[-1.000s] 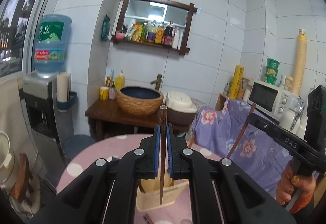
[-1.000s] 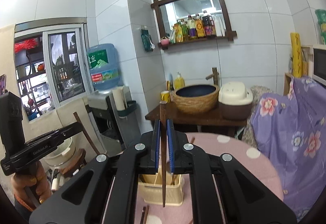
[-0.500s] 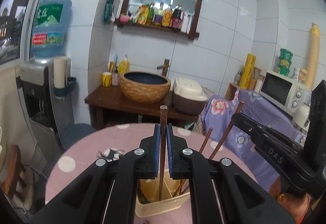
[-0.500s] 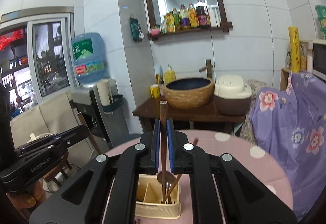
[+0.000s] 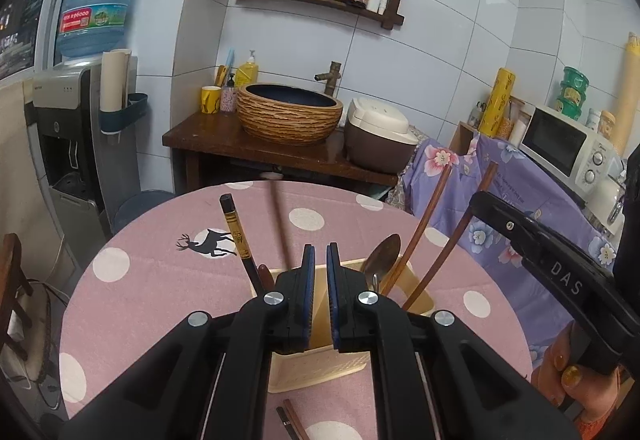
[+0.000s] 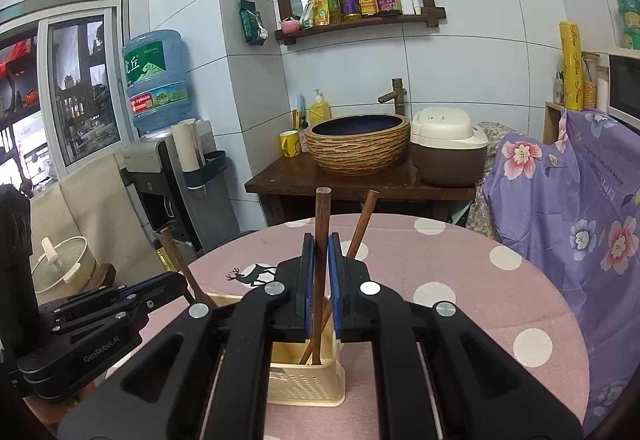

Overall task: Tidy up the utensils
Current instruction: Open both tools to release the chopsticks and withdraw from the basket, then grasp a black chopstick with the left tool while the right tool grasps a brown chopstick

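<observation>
The left gripper sits at lower centre of its own view, jaws parted by a narrow gap with nothing between them. The right gripper sits at lower centre of its view, blue pads pressed against a thin brown stick. A hand with painted nails grips its handle at lower right of the left view.

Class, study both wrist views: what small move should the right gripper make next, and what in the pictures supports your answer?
Probably open the right gripper and let go. It is shut on a brown chopstick whose lower end already sits inside the cream utensil holder, beside another chopstick. The left gripper is open with nothing between its pads.
</observation>
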Motion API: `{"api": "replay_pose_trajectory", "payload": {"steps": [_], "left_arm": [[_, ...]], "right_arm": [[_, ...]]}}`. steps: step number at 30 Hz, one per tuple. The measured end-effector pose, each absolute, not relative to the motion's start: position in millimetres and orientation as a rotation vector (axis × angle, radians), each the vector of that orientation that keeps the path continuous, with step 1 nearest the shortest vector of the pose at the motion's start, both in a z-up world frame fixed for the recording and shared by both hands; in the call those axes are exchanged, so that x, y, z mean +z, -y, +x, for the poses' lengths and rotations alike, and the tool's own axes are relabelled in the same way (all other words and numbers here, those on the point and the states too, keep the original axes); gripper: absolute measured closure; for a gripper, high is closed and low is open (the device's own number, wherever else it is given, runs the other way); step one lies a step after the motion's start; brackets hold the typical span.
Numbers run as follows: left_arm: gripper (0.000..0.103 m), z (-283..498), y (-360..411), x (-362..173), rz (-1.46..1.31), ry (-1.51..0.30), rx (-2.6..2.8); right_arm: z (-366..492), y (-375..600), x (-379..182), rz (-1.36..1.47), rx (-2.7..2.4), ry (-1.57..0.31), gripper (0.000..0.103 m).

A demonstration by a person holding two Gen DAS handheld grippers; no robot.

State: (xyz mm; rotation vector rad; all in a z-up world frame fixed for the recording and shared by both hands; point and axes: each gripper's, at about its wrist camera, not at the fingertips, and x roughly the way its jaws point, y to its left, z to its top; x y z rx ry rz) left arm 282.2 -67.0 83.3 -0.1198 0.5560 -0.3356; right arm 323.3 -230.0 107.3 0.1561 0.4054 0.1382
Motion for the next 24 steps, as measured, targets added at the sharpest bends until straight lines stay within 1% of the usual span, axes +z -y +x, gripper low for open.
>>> {"api": "replay_pose_trajectory", "payload": {"steps": [3,4,5,6,7,8,9,11,13,14,16,24], "left_arm": [[0.093,278,65,84,-0.121,-0.553,-0.336],[0.087,276,64,83,-0.124,-0.552,-0.335],[0.076,273,63,84,-0.126,-0.546,-0.333],[0.070,267,61,85,-0.125,-0.532,-0.328],[0.060,262,59,85,-0.122,-0.519,-0.318],[0.054,257,58,85,-0.117,-0.507,-0.308],[0.052,251,57,85,-0.110,-0.495,-0.301],[0.044,242,56,83,-0.092,-0.485,-0.293],[0.039,233,55,77,-0.079,-0.487,-0.282],[0.037,229,54,74,-0.073,-0.493,-0.281],[0.036,221,53,64,-0.061,-0.514,-0.277],[0.036,200,50,0,-0.039,-0.690,-0.258]], "right_arm": [[318,229,105,0.141,0.126,-0.390,0.095],[315,229,106,0.139,0.126,-0.386,0.093],[312,230,106,0.140,0.126,-0.381,0.087],[307,230,106,0.142,0.124,-0.373,0.082],[303,231,107,0.143,0.118,-0.365,0.068],[296,232,108,0.141,0.106,-0.351,0.058],[288,232,108,0.131,0.092,-0.338,0.056],[277,230,107,0.104,0.082,-0.340,0.055],[265,229,101,0.092,0.080,-0.349,0.054],[259,229,98,0.085,0.077,-0.353,0.051],[245,229,88,0.064,0.064,-0.366,0.046],[208,235,36,0.023,0.018,-0.486,0.042]]}}
